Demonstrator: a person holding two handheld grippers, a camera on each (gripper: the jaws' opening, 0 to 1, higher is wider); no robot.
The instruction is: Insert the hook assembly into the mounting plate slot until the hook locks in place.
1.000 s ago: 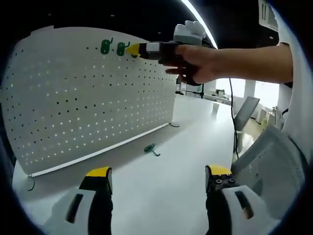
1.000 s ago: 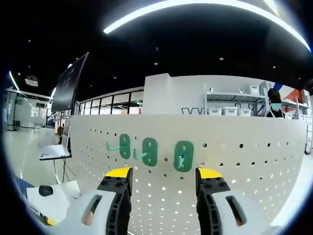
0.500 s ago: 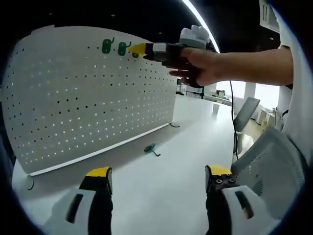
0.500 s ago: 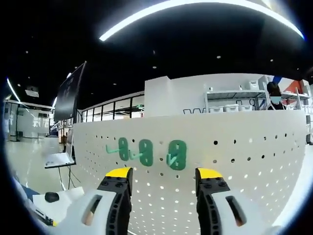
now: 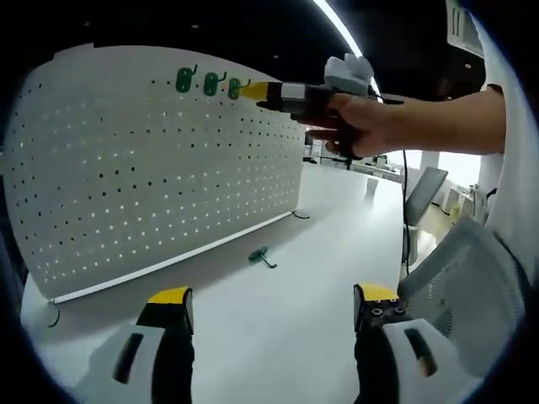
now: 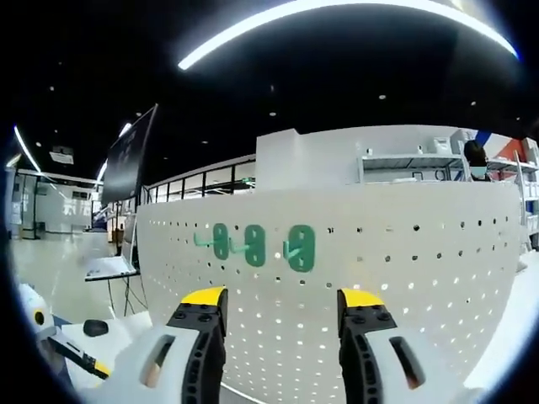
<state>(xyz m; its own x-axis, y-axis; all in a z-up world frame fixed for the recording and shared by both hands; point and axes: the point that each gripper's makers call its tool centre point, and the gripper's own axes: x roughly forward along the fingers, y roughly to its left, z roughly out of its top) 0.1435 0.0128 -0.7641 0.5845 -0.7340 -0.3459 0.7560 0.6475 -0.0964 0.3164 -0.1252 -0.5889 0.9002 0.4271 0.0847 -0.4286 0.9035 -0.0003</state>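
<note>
Hooks (image 6: pixel 255 246), three green, sit in the pegboard (image 6: pixel 404 286) beyond the right gripper (image 6: pixel 282 303), jaws apart and empty.

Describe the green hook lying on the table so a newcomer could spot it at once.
Start at the white pegboard standing on the white table. Just in front of its bottom edge, towards its right end, a small green hook lies flat on the tabletop. The other three green hooks hang high on the board; this one lies loose.

left gripper (image 5: pixel 265 305): black fingers, yellow tips, white housing | right gripper (image 6: pixel 282 305): same | person: white sleeve (image 5: pixel 514 126)
</note>
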